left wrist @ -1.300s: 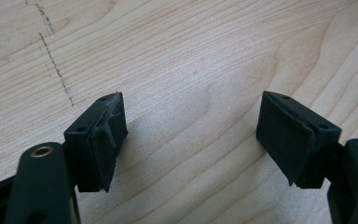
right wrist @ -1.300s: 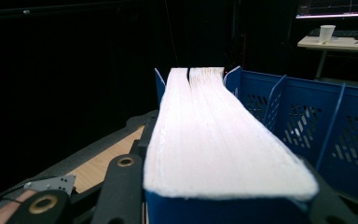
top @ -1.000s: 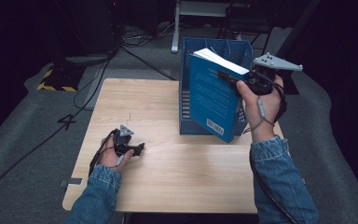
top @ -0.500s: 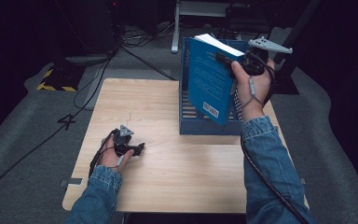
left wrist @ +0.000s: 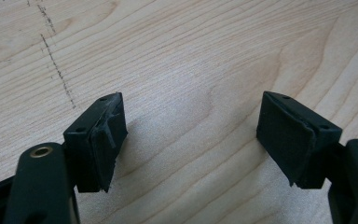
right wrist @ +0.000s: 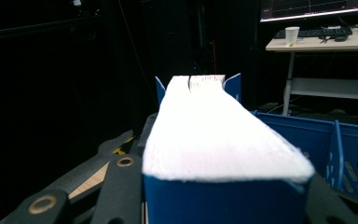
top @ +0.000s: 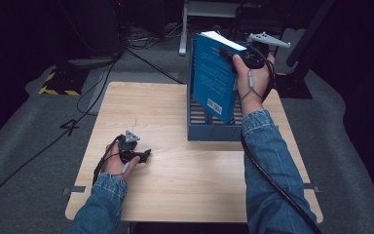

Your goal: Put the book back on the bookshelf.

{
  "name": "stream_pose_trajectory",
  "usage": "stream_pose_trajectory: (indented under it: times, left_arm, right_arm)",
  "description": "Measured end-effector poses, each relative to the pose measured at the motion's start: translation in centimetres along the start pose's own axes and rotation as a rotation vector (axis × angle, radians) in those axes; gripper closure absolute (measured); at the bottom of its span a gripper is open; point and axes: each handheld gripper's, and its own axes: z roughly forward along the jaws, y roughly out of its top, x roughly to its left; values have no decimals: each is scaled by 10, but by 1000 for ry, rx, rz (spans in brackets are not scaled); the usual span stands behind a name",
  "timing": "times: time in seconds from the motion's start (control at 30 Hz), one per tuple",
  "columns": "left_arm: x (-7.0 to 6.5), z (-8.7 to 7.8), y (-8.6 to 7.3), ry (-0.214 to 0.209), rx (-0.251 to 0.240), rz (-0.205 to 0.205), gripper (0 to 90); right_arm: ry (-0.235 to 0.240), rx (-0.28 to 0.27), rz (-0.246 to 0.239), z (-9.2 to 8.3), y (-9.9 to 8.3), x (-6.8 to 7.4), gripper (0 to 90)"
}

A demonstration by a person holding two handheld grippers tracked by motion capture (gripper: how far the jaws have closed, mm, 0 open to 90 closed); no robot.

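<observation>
A thick blue book (top: 215,78) hangs tilted above the blue slotted rack (top: 209,127) at the table's far right. My right gripper (top: 230,54) is shut on its upper edge, high over the rack. In the right gripper view the book's white page block (right wrist: 219,135) runs straight away from the jaws, with the rack's blue wall (right wrist: 340,144) to the right. My left gripper (top: 143,156) lies on the wooden table (top: 185,185) at the near left, open. In the left gripper view its pads (left wrist: 105,140) stand wide apart over bare wood, nothing between them.
Cables and a yellow-black striped base (top: 58,84) lie on the grey floor beyond the table's left. A white desk (right wrist: 321,44) with a cup and keyboard stands in the dark background. Bare wood (top: 141,114) spreads across the table's left and middle.
My right gripper has carried the book away from the person and slightly left, over the rack's far half. The left hand has stayed put.
</observation>
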Motion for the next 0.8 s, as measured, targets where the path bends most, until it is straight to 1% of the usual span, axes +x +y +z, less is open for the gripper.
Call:
stream_pose_trajectory:
  times: [0.1, 0.27, 0.5, 0.6, 0.67, 0.73, 0.8]
  left_arm:
    - [0, 0, 0, 1, 0, 2, 243]
    - [0, 0, 0, -1, -1, 0, 243]
    - [0, 0, 0, 1, -1, -1, 243]
    - [1, 1, 1, -1, -3, -1, 243]
    - [1, 1, 1, -1, -3, -2, 243]
    - [1, 1, 1, -2, -2, -1, 243]
    - [1, 1, 1, -2, -2, -1, 243]
  right_arm:
    - [-13, 7, 4, 7, 1, -4, 617]
    - [-42, 1, 19, 15, 0, -10, 617]
    - [-61, 3, 28, 26, 6, -10, 617]
    - [-77, 6, 27, 33, 8, -7, 617]
    - [-80, 7, 28, 35, 9, -5, 617]
    - [-80, 4, 20, 41, 11, 1, 617]
    - [-81, 1, 24, 46, 12, 7, 616]
